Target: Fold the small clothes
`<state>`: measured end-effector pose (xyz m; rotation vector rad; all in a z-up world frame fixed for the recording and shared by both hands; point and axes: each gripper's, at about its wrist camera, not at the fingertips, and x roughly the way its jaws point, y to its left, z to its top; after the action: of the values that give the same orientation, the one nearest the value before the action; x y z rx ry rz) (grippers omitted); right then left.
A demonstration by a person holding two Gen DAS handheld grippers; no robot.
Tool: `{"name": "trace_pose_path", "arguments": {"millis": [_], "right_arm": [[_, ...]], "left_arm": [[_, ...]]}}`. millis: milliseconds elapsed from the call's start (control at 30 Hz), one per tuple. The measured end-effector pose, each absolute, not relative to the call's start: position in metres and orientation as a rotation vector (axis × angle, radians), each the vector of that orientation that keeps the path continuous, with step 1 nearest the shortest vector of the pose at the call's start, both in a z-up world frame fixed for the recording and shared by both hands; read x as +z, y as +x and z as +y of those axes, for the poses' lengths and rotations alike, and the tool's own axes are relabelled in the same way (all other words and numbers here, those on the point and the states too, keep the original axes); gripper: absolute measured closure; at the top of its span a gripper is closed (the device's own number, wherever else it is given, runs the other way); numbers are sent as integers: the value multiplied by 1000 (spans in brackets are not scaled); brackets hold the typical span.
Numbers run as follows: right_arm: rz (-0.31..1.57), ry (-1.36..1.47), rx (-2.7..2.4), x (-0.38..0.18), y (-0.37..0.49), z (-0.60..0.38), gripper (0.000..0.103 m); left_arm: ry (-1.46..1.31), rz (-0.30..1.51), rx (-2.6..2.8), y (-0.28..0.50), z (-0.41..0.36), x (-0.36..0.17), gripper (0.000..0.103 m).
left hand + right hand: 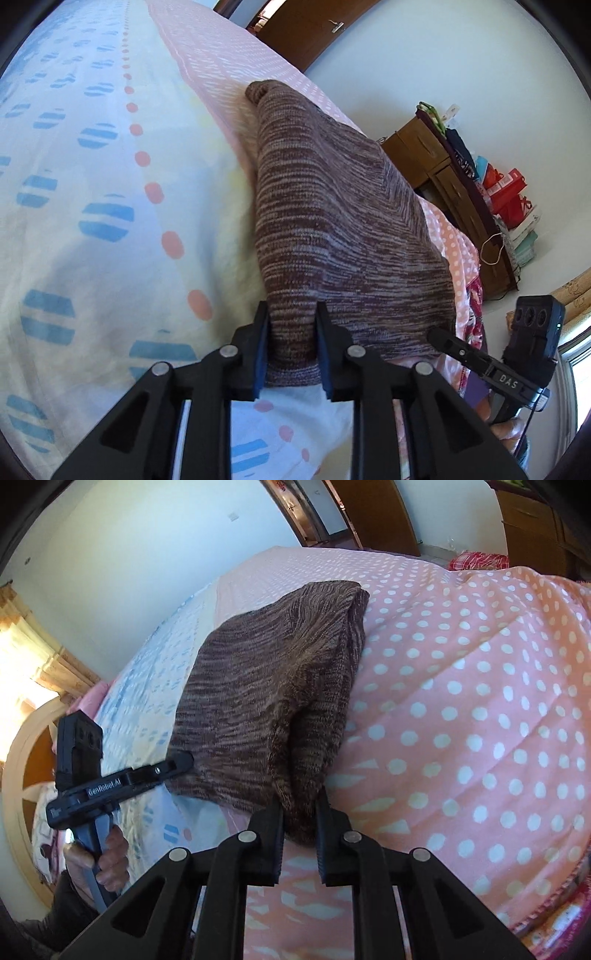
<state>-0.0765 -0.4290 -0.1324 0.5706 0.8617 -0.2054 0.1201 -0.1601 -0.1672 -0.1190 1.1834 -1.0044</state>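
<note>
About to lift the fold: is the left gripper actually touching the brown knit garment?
Touching. The left wrist view shows the left gripper with both blue pads pressed against a bunched corner of the brown knit garment.

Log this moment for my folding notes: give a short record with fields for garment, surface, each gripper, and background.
garment: brown knit sweater, near edge lifted
surface: bed with pink dotted blanket and blue-patterned sheet
left gripper: shut on sweater's near corner
right gripper: shut on the other near corner
background: wooden cabinet, door
</note>
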Motion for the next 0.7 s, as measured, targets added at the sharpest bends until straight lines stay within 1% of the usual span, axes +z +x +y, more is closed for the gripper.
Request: {"name": "trace_pose_path", "arguments": {"millis": [67, 100, 200, 267, 300, 333, 400, 467, 600, 700], "right_arm": [[867, 508, -235, -122, -86, -428, 89], [850, 453, -263, -112, -88, -426, 89], [758, 289, -352, -80, -85, -426, 89], [722, 265, -355, -70, -71, -428, 89], [707, 262, -346, -67, -60, -429, 89], [694, 254, -330, -65, -48, -429, 89], [695, 219, -326, -70, -19, -430, 89], [719, 195, -340, -79, 5, -434, 89], [783, 162, -371, -107, 39, -444, 89], [851, 216, -374, -136, 53, -457, 90]], "left_arm": [[-77, 1148, -963, 118, -158, -159, 65], [-55, 1124, -937, 118, -157, -154, 60], [28, 1011, -852, 118, -158, -132, 56], [80, 948, -815, 121, -169, -117, 51], [93, 931, -806, 123, -175, -111, 42], [94, 906, -796, 125, -184, -106, 36], [113, 856, -779, 126, -199, -102, 33], [159, 839, -759, 128, -214, -106, 33], [247, 820, -700, 133, -247, -126, 33], [287, 819, -654, 137, -256, -142, 31]]}}
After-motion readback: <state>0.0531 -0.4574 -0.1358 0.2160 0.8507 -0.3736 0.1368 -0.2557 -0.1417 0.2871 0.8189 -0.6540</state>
